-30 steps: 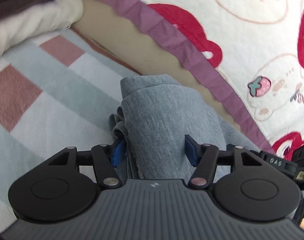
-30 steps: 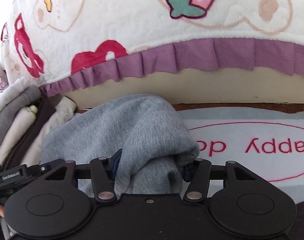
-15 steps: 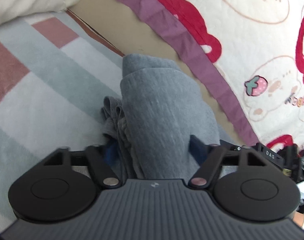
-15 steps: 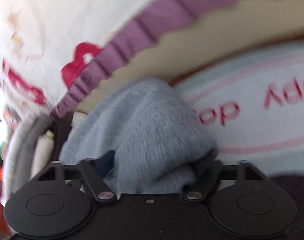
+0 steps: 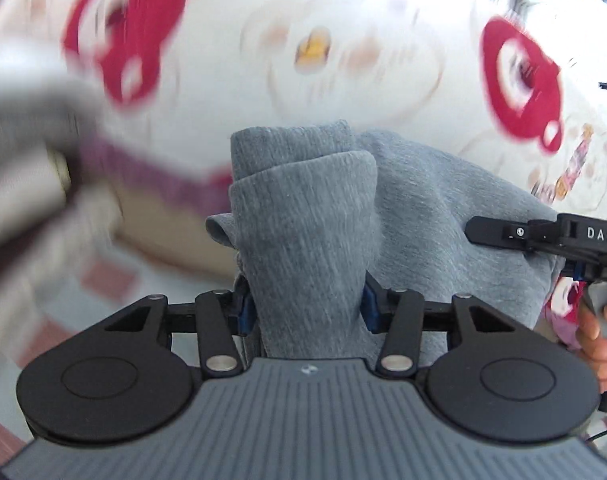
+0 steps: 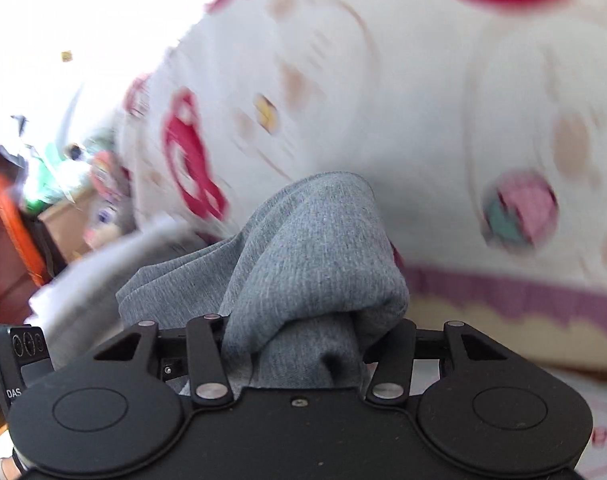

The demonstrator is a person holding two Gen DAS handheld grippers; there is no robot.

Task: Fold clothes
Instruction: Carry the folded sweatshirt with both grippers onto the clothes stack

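The left tool [image 5: 305, 304] is clenched on a folded bundle of the grey garment [image 5: 307, 220], which stands between its blue-padded fingers [image 5: 245, 308] and rises straight ahead of it, the folded top edge doubled over in two layers. From that bundle the cloth spreads off to the right, where the other tool reaches it at the frame's edge with a bare hand [image 5: 599, 344] on its handle. In the right wrist view the right tool [image 6: 303, 340] is likewise gripping the grey garment [image 6: 315, 268]: a thick rounded fold bulges up and over between its jaws, hiding the fingertips, and the cloth trails away to the left in flat layers. Behind the garment in both views lies a white blanket [image 5: 343, 60] with red and pink cartoon prints and a purple ruffled hem [image 6: 503, 296], heavily blurred. A pale pile of clothes [image 5: 19, 184] sits blurred at the left
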